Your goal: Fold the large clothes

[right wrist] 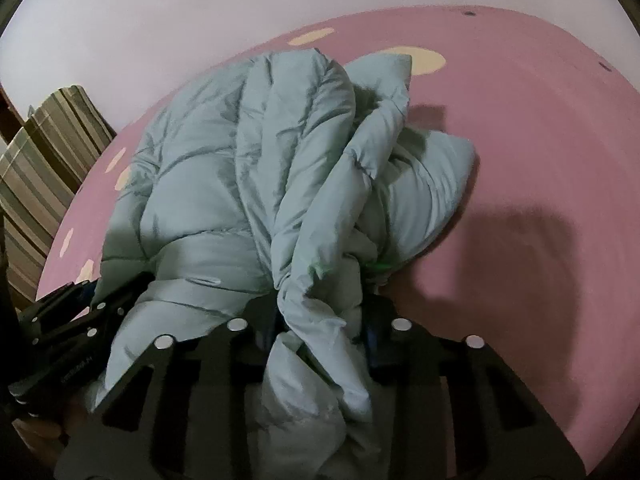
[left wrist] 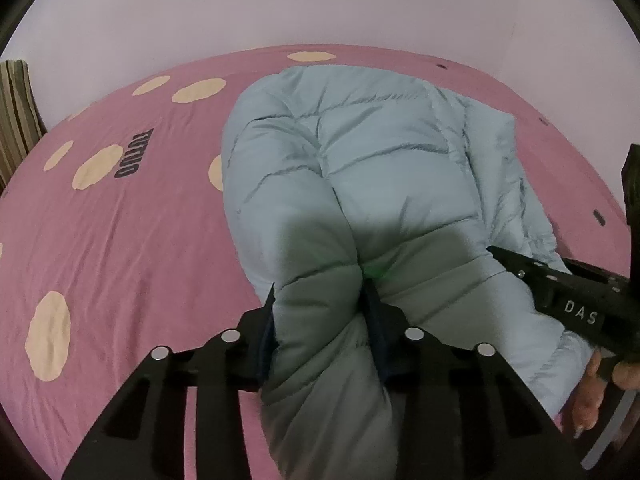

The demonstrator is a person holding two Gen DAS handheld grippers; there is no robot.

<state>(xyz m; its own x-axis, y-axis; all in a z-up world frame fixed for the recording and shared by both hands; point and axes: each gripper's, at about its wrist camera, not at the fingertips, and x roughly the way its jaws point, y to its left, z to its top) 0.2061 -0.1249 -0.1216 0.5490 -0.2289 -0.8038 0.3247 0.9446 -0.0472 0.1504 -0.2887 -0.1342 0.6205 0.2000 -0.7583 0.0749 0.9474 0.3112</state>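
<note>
left wrist view shows the left gripper [left wrist: 320,312] clenched on a puffy fold of the light blue down jacket [left wrist: 360,152], which lies on the pink dotted bed sheet [left wrist: 120,240]. right gripper [right wrist: 320,320] is clamped on a bunched edge of this jacket, near the striped pillows [right wrist: 44,168]

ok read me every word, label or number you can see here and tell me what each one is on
"DAS": white letters on the black body of the right gripper, seen from the left wrist.
"TUTUO", roughly: dark print on the pink bedsheet, upside down, so the spelling is uncertain.
Small embossed lettering on the left gripper, seen from the right wrist: too small to read.
No numbers.
</note>
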